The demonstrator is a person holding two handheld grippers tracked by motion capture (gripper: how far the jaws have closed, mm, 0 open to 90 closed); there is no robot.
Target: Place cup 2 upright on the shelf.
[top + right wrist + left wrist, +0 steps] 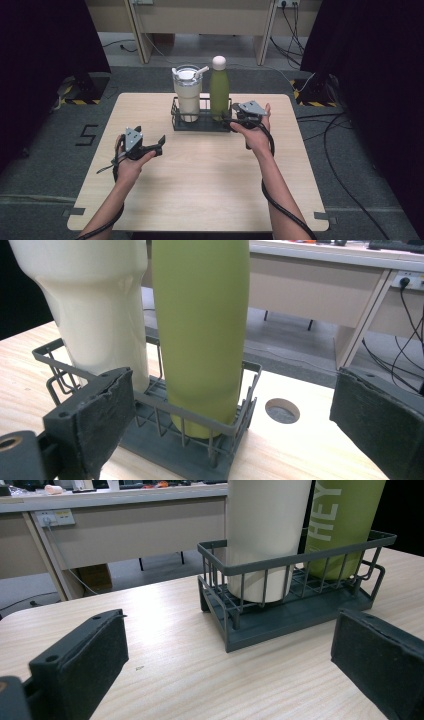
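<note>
**Right gripper lines up on the green bottle**

The green bottle (pixel 219 90) stands upright in the wire rack (pixel 176 119) beside the cream tumbler (pixel 188 95), long axis vertical, cap up. The right gripper (pixel 234 120), jaws spread wide, sits just beside it; better to centre them on the body (clear of the rack's rail) before closing. The left gripper (pixel 154 144) waits apart, jaws likewise spread.

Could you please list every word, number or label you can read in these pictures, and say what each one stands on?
"HEY": white letters running up the side of the green bottle, which stands in the dark wire rack; the word may go on past the frame.
"5": dark mark on the grey floor left of the table.
Yellow sticker on the wall socket: too small to read.
</note>
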